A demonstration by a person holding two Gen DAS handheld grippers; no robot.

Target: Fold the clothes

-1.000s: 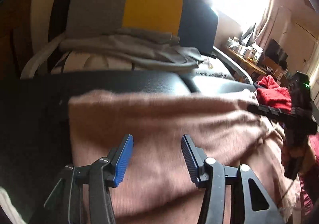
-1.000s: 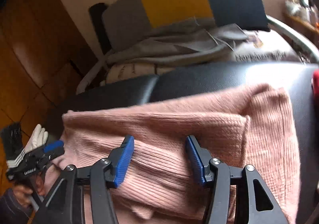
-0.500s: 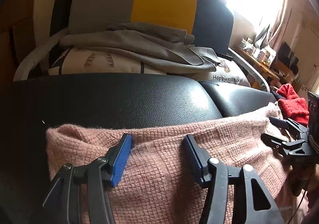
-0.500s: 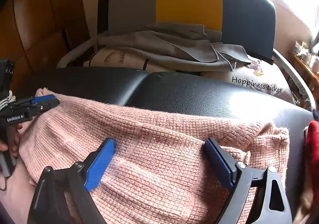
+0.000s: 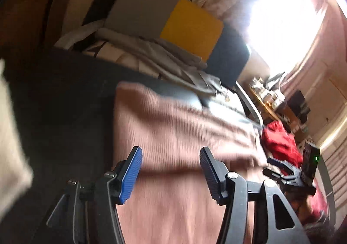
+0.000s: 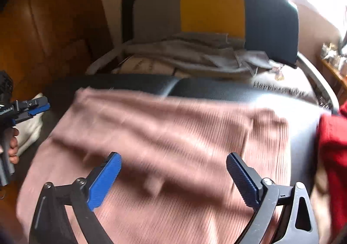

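A pink knitted sweater (image 5: 173, 135) lies spread over a black leather seat (image 5: 71, 96); it also shows in the right wrist view (image 6: 164, 135). My left gripper (image 5: 171, 170) is open and empty above the sweater's near left part. My right gripper (image 6: 173, 176) is wide open and empty above the sweater's near middle. Each gripper appears in the other's view: the right gripper (image 5: 282, 170) at the sweater's right edge, the left gripper (image 6: 32, 107) at its left edge. Both views are motion-blurred.
A red garment (image 6: 331, 157) lies at the sweater's right, also in the left wrist view (image 5: 279, 142). Behind the seat, grey clothes (image 6: 190, 57) lie piled against a grey, yellow and navy cushion (image 6: 212, 9). A pale cloth (image 5: 10, 135) is at far left.
Both grippers have lifted back and tilted, so more of the sweater shows beneath them. The right gripper's jaws stay wide apart. The red garment has come into the right wrist view.
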